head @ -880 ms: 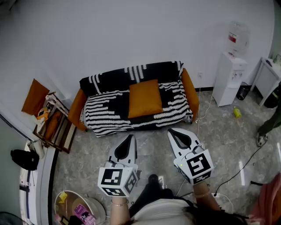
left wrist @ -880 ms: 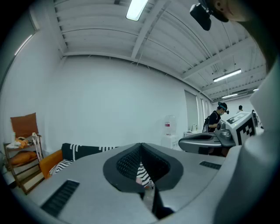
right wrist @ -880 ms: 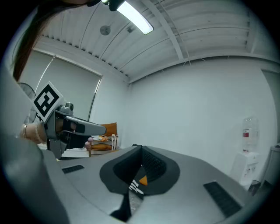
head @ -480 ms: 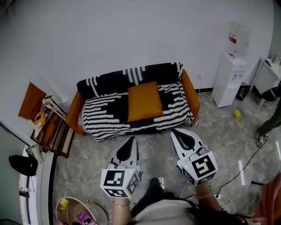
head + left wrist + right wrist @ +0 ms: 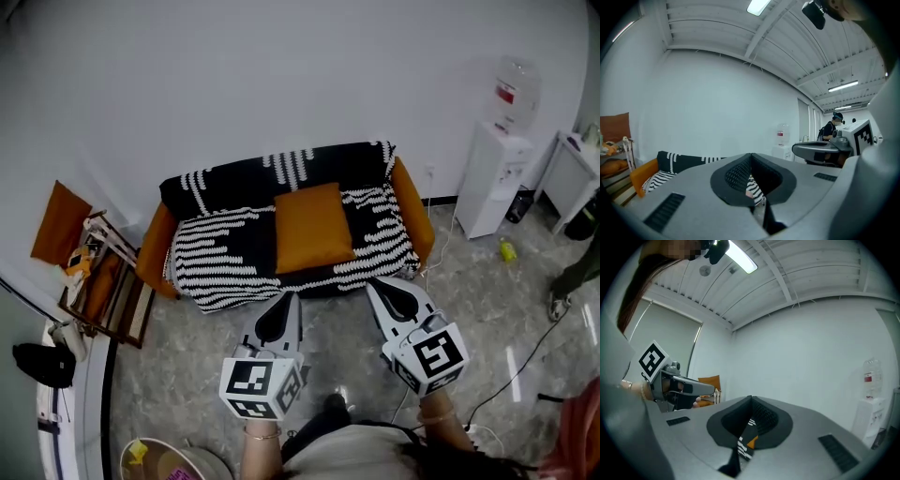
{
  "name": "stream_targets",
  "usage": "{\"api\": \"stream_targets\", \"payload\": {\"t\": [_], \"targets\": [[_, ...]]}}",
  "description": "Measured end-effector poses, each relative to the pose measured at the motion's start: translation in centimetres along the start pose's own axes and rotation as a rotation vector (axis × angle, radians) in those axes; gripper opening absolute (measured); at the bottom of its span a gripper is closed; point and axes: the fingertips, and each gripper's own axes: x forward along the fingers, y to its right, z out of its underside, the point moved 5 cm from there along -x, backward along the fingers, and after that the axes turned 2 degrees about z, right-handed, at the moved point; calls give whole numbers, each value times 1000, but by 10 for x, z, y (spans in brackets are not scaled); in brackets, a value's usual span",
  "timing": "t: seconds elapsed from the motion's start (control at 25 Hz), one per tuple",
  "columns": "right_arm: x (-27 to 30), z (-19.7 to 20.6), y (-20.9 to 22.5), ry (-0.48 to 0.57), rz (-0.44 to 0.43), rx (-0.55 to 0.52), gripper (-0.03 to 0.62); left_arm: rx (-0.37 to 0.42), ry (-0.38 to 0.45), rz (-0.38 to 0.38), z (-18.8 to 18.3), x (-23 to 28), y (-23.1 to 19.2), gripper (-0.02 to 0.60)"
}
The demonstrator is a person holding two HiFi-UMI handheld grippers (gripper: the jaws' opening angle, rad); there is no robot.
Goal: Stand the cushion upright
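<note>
An orange cushion (image 5: 312,228) lies flat on the seat of a sofa (image 5: 225,253) draped in a black-and-white patterned throw. Both grippers hover over the floor in front of the sofa, pointing at it, short of the cushion. My left gripper (image 5: 291,296) is shut with nothing in it, below the sofa's front edge. My right gripper (image 5: 370,282) is also shut and empty, near the sofa's right front corner. In the left gripper view the jaws (image 5: 751,154) meet at their tips, the throw showing through the gap. A bit of orange and stripes shows between the right jaws (image 5: 751,398).
A water dispenser (image 5: 496,172) stands right of the sofa against the wall, with a white table (image 5: 572,173) further right. A wooden rack (image 5: 108,286) with orange cushions stands at left. Cables (image 5: 520,361) trail over the grey stone floor. A person's leg (image 5: 574,275) shows at the right edge.
The view has advanced toward the sofa, which now sits lower and closer in the head view. Both grippers stay shut and have come nearer its front edge.
</note>
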Motion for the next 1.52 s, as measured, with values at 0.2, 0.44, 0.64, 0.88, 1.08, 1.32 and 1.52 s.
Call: {"api": "stream_targets", "payload": {"t": [0.2,0.44,0.64,0.88,1.08,1.32,1.52], "targets": [[36,1,1,8,13,-10,8,-9,-3,15,-1,19,-33,20],[73,1,-5,4,47,-39,7,-18,-9,27,3,35,-69,20],[98,10,-9,-18,52,-45,6,-21,-18,38,7,47,-93,20],[116,17,-2,-31,71,-31,6,-31,-29,50,11,64,-111,20],[134,22,13,-22,59,-25,-5,-31,-30,70,13,88,-118,20],[166,28,53,-24,85,-13,-5,-37,-40,79,14,131,-132,21],[199,35,87,-31,82,-23,-6,-41,-48,85,15,176,-146,23]]}}
